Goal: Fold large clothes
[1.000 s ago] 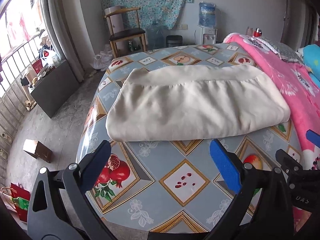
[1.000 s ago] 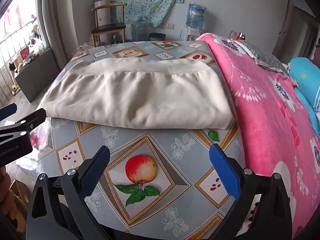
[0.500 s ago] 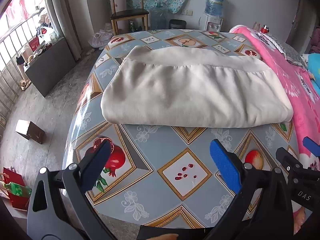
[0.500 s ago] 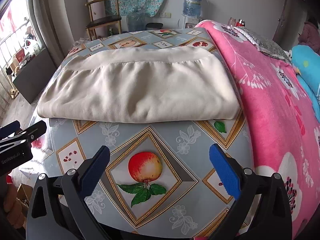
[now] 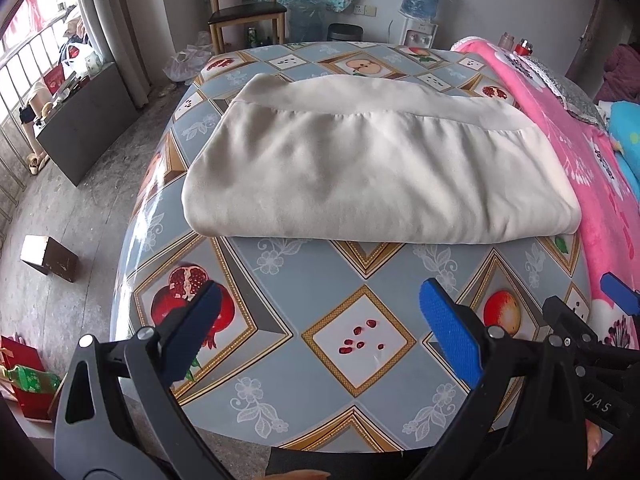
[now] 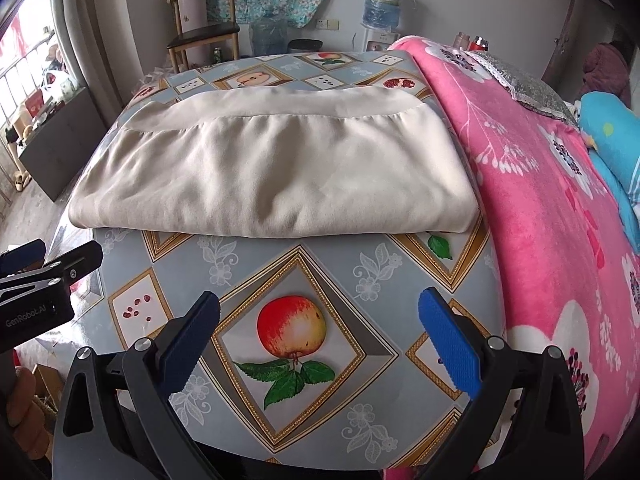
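On the fruit-patterned tablecloth (image 5: 280, 264) the cream garment (image 5: 372, 176) lies folded into a flat rectangle, long axis running left to right, its folded near edge facing both tools. The left gripper (image 5: 320, 312) and right gripper (image 6: 320, 320) hover short of that edge, jaws spread wide and empty (neither touching cloth). I judge them about equally near, the left facing the garment's left half, the right its right half.

A table (image 5: 280, 412) covered in a glossy grey-blue oilcloth printed with framed fruit pictures carries a folded cream garment (image 5: 376, 168) lying flat across its far half, its banded edge on the far side. Along the table's right edge a pink flowered blanket (image 6: 552, 216) lies just beside the garment's right end.
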A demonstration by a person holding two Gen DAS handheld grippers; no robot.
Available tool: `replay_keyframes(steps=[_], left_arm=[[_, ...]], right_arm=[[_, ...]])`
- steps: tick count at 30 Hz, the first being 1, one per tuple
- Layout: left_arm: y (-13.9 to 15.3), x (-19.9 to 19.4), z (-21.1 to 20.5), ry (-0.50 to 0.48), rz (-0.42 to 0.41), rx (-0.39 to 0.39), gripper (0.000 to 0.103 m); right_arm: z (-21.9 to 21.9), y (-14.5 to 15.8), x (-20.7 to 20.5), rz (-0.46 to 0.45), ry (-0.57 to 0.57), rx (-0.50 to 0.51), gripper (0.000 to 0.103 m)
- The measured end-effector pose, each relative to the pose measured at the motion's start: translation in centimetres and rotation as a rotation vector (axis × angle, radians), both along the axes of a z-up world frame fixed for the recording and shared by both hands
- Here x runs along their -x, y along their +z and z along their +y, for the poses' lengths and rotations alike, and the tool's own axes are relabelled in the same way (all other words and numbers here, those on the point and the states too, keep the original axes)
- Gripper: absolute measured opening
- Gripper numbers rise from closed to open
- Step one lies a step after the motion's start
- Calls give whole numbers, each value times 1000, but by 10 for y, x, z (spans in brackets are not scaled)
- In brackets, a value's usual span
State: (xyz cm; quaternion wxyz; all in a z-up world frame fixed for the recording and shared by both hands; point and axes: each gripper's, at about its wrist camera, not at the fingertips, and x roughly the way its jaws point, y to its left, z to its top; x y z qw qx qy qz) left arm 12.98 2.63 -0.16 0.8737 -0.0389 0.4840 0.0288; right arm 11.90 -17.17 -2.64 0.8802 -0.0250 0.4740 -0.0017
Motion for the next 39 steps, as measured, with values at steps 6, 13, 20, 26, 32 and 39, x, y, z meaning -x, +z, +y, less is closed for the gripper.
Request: replay_keyframes(steps=[6, 13, 20, 26, 32, 39], left_arm=[[2, -1, -2, 2, -4, -5, 96], [5, -1, -4, 4, -11, -16, 96], [7, 0, -5, 7, -16, -23, 96], [8, 1, -6, 7, -17, -26, 96], [9, 0, -6, 7, -21, -32, 96], [10, 0, -5, 8, -20, -33, 96]], right_arm=[[-2, 0, -1, 4, -5, 0, 97], [-4, 0, -2, 1, -12, -3, 97], [-6, -1, -4, 3, -13, 0, 97], [-7, 0, -5, 2, -16, 2, 97], [-6, -1, -6, 6, -16, 9, 97], [-5, -2, -5, 10, -14, 16, 97]])
